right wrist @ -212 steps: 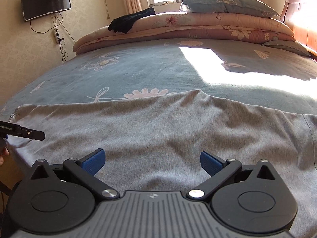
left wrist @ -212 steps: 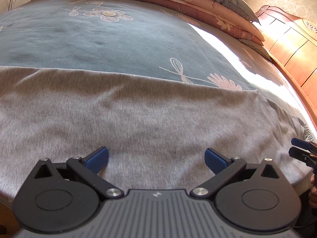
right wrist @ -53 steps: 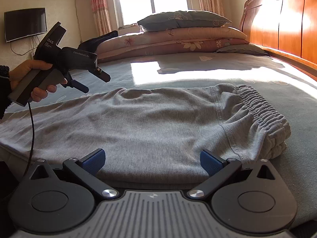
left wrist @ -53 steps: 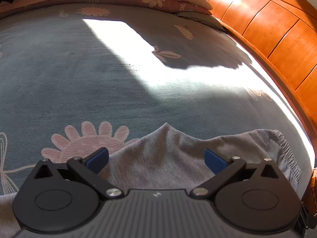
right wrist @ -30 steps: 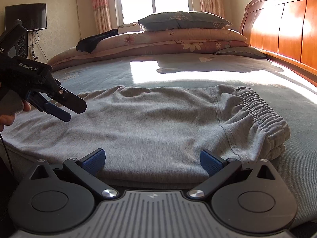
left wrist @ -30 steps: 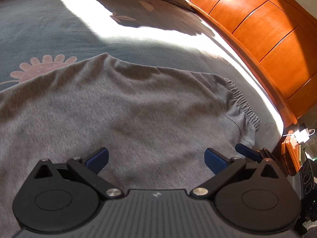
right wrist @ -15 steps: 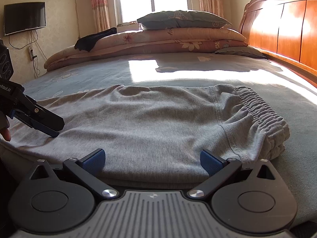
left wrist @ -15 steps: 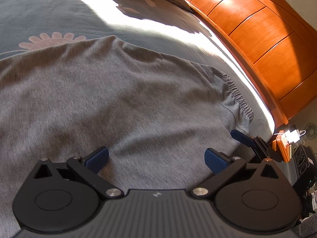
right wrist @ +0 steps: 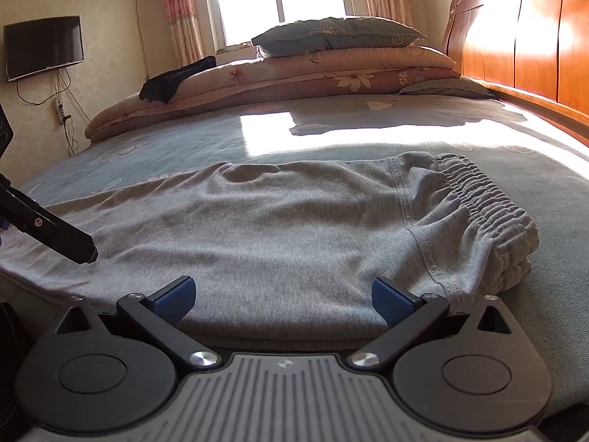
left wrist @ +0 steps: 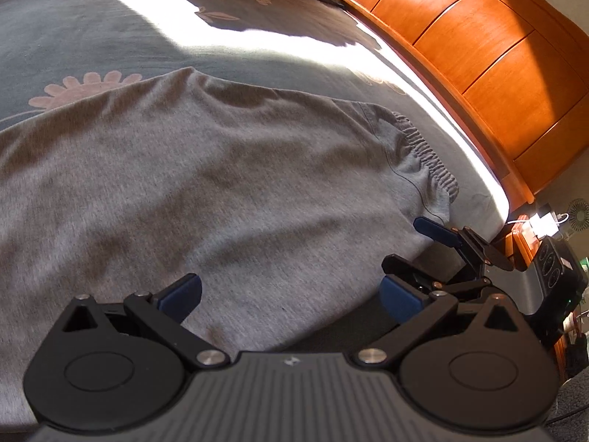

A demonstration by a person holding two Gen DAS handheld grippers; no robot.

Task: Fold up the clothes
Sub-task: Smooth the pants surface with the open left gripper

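Note:
Grey sweatpants [right wrist: 294,228] lie flat across the blue floral bed sheet [right wrist: 331,118], their elastic waistband [right wrist: 486,202] bunched at the right. My right gripper [right wrist: 281,300] is open at the pants' near edge, by the waistband corner, with nothing between its fingers. My left gripper [left wrist: 291,296] is open too, low over the near edge of the same pants [left wrist: 221,184], holding nothing. In the left wrist view the right gripper [left wrist: 416,246] sits close on the right, below the waistband [left wrist: 427,154]. A black finger [right wrist: 62,237] of the left gripper shows at the far left of the right wrist view.
An orange wooden headboard [right wrist: 515,37] runs along the right side. Folded quilts and a pillow [right wrist: 331,37] are stacked at the far end, with a black garment [right wrist: 176,77] on them. A TV [right wrist: 44,51] hangs on the left wall. A bedside unit [left wrist: 552,265] stands beyond the bed corner.
My left gripper has dropped from above the bed to the pants' near edge and come closer to the right gripper. The right gripper has stayed put; both remain open.

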